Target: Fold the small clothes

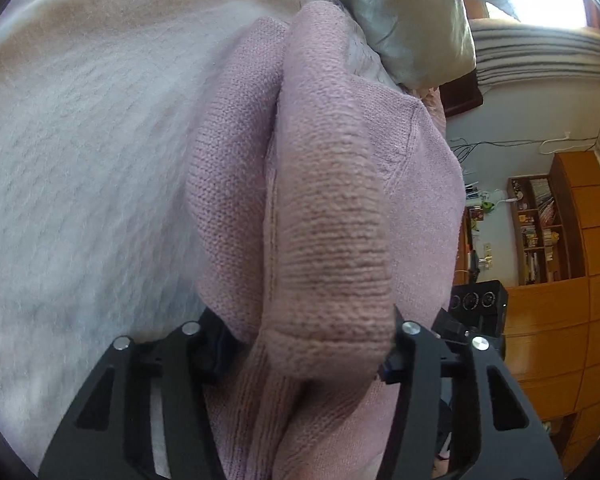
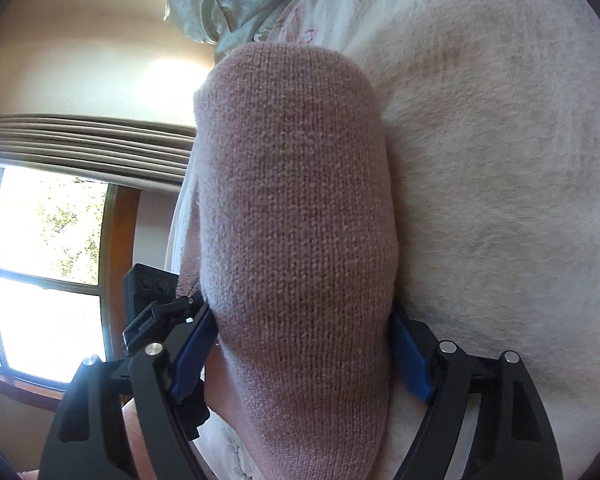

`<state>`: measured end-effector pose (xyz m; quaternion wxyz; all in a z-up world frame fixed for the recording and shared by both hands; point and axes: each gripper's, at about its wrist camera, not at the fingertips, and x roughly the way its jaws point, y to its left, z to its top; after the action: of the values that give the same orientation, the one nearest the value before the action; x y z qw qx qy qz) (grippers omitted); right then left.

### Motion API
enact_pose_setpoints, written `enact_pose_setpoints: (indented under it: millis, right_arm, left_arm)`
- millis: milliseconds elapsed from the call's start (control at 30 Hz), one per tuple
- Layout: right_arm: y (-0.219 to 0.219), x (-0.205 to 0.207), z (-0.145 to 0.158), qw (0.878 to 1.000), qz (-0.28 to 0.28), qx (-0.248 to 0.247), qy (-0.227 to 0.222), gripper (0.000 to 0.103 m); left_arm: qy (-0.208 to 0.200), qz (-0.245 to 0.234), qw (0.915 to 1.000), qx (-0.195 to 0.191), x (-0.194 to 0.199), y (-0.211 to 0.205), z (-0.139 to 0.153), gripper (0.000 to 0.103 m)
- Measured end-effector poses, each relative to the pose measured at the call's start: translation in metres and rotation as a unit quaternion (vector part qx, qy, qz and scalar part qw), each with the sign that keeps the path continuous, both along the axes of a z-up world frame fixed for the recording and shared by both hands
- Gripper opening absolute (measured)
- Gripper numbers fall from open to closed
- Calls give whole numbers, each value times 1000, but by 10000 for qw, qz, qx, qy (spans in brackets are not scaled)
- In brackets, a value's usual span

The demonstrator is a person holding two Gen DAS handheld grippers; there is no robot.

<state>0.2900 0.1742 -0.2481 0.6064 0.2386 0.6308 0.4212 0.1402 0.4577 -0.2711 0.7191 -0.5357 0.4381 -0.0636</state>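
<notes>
The left wrist view shows the left tool (image 1: 300, 344) with its fingers spread around a thick fold of the pink knit sweater (image 1: 324, 208), ribbed cuff and seam visible; whether the pads actually pinch it cannot be told. Left of that tool lies the white fuzzy blanket (image 1: 80, 152) of the bed, ahead a pale pillow (image 1: 412, 28), and to its right a wooden bookshelf (image 1: 540, 228) and cabinets.

The right wrist view shows the right tool (image 2: 304, 340), blue pads (image 2: 410, 360) pressed against both sides of a sweater bundle. A window (image 2: 48, 260) under a curtain (image 2: 88, 148) sits left; blanket lies right.
</notes>
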Motion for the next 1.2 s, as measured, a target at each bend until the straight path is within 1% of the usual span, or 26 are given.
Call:
enact_pose_setpoints:
  millis: [33, 67, 133, 167, 200, 300, 433, 467, 567, 633, 700, 767, 833, 900, 933, 967, 1000, 1033, 1067, 1100, 1167, 1200]
  right_arm:
    - [-3, 0, 2, 10000, -16, 71, 23, 69]
    - [-5, -2, 5, 9998, -33, 164, 49, 61]
    - [-15, -3, 12, 9993, -70, 356, 108, 54]
    - [-19, -4, 19, 9992, -50, 401, 77, 52]
    - [-22, -5, 26, 9991, 1, 430, 2, 52]
    - [-46, -13, 51, 9981, 85, 563, -221, 52]
    - [-109, -21, 83, 9966, -81, 751, -320, 51]
    - [-127, -23, 90, 9965, -132, 750, -352, 51]
    - [-186, -33, 105, 9961, -349, 730, -354, 51]
    - [-225, -41, 109, 9963, -484, 603, -380, 51]
    - [-261, -51, 106, 9965, -626, 408, -379, 51]
    - [-289, -56, 93, 9959, -823, 252, -276, 51]
    - [-309, -60, 68, 9950, -995, 16, -94, 51]
    - [-317, -62, 37, 9943, -1042, -220, 110, 52]
    - [-320, -65, 24, 9939, -1053, -284, 185, 53]
    - [-323, -67, 16, 9936, -1088, -240, 208, 54]
    - [-327, -70, 12, 9931, -1143, -122, 227, 55]
    - [-329, -71, 12, 9927, -1178, -86, 226, 57]
    - [-328, -72, 15, 9932, -1146, -130, 169, 61]
    - [-328, -74, 19, 9940, -1072, -196, 96, 63]
    - [-323, -76, 30, 9952, -910, -349, -17, 73]
    - [-323, -80, 35, 9959, -826, -357, -88, 73]
  left_arm:
    - [-70, -6, 10000, -22, -1, -1, 1, 45]
    - [-212, -132, 9997, -52, -4, -3, 3, 43]
    - [-514, -134, 9984, -195, -8, -6, 12, 42]
    - [-658, -166, 9974, -261, -9, -9, 18, 41]
    - [-784, -233, 9962, -310, -11, -14, 26, 41]
    - [-1023, -505, 9931, -285, -17, -41, 52, 41]
    - [-1238, -737, 9884, -474, -23, -92, 78, 41]
    - [-1276, -876, 9867, -488, -22, -110, 84, 41]
    - [-1336, -1033, 9840, -570, -23, -164, 94, 41]
    - [-1276, -1123, 9834, -640, -23, -200, 93, 41]
    - [-1173, -1288, 9832, -555, -19, -235, 86, 41]
    - [-993, -1441, 9835, -460, -16, -263, 71, 41]
    - [-705, -1542, 9851, -280, -16, -284, 49, 42]
    - [-422, -1568, 9867, -47, -19, -294, 29, 43]
    - [-296, -1547, 9875, 36, -20, -296, 21, 47]
    - [-219, -1497, 9884, 99, -22, -296, 14, 52]
    - [-191, -1416, 9897, 109, -24, -294, 11, 55]
    - [-158, -1358, 9906, 95, -25, -291, 10, 57]
    - [-92, -1333, 9909, 152, -29, -289, 10, 59]
    - [-18, -1328, 9908, 254, -29, -289, 14, 59]
    - [52, -1347, 9898, 457, -28, -291, 29, 61]
    - [41, -1367, 9891, 547, -28, -292, 39, 61]
